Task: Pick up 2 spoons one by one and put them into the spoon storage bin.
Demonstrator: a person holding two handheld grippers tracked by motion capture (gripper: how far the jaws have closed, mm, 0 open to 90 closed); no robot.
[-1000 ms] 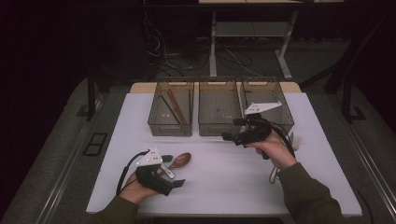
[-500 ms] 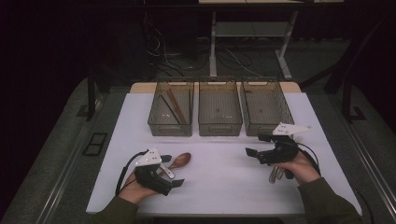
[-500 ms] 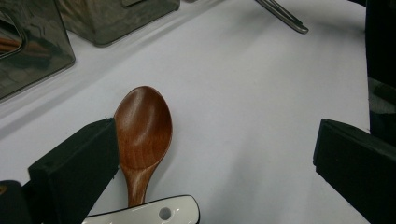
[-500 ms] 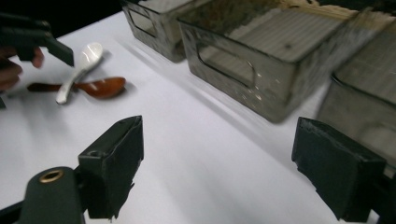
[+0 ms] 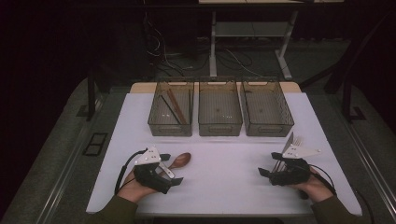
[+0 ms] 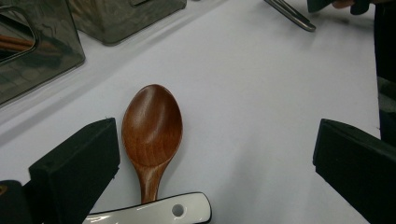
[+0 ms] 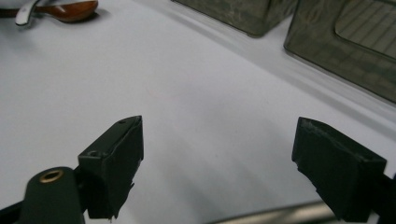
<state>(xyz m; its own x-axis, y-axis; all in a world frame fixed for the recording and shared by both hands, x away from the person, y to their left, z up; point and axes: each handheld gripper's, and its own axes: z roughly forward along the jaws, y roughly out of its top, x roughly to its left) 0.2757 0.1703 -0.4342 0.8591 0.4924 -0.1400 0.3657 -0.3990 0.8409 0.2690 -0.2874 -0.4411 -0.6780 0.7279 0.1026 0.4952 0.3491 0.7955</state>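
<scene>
- Your white table (image 5: 224, 172) carries three clear bins (image 5: 220, 108) in a row at the far side.
- Your left gripper (image 6: 215, 163) rests low near the front edge, jaws wide apart and gripping nothing.
- Your right gripper (image 7: 233, 163) sits at the right, jaws spread wide and empty, with metal cutlery (image 5: 286, 154) just beside it.
- The wooden spoon (image 6: 150, 128) lies flat between your left jaws, close to the left one, its handle under a white handle (image 6: 154, 214).

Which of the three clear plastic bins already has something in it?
The left clear plastic bin, farthest left in the high view: brown wooden sticks lean inside it. The middle clear plastic bin and right clear plastic bin look empty.
</scene>
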